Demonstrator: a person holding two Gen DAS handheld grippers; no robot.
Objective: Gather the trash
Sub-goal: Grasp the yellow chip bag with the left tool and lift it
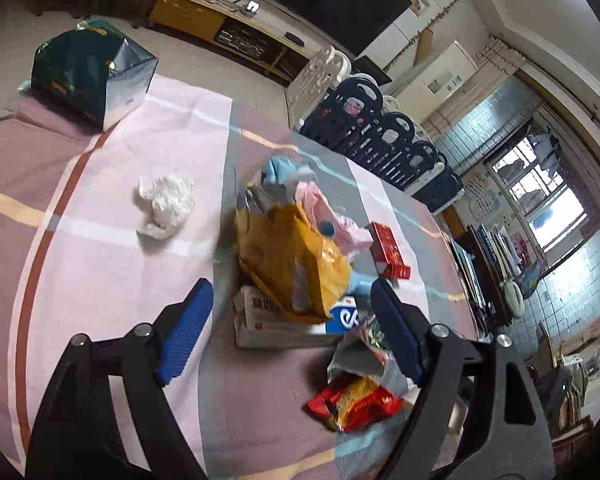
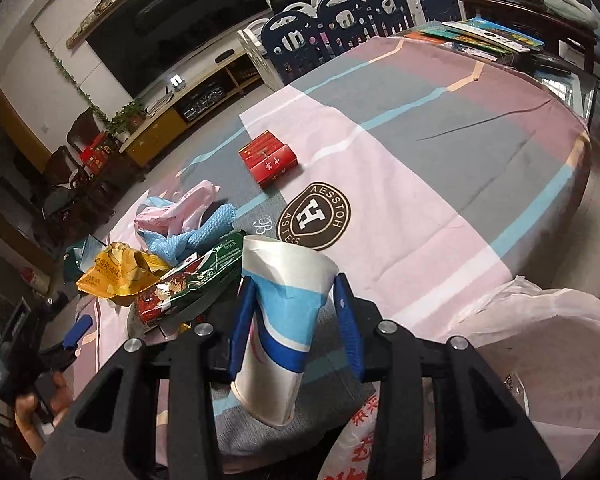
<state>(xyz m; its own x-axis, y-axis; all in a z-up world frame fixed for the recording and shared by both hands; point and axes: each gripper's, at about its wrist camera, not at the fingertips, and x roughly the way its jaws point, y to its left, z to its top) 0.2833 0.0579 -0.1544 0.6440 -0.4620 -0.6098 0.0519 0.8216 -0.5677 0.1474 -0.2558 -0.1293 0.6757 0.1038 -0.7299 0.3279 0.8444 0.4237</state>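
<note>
table (image 2: pixel 440 168) | striped cloth | red box (image 2: pixel 269 160), wrappers (image 2: pixel 188 280), white bag (image 1: pixel 166 204)

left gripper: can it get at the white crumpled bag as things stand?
Probably yes. The left gripper is open and empty, and the white bag lies alone on bare cloth, up-left of the trash pile, with nothing between.

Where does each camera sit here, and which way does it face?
Left wrist: on the left gripper, jaws open and empty, looking down at a yellow bag on the tablecloth.
Right wrist: on the right gripper, shut on a paper cup, facing across the table; a hand shows at lower left.
Shared: the yellow bag and red box.
</note>
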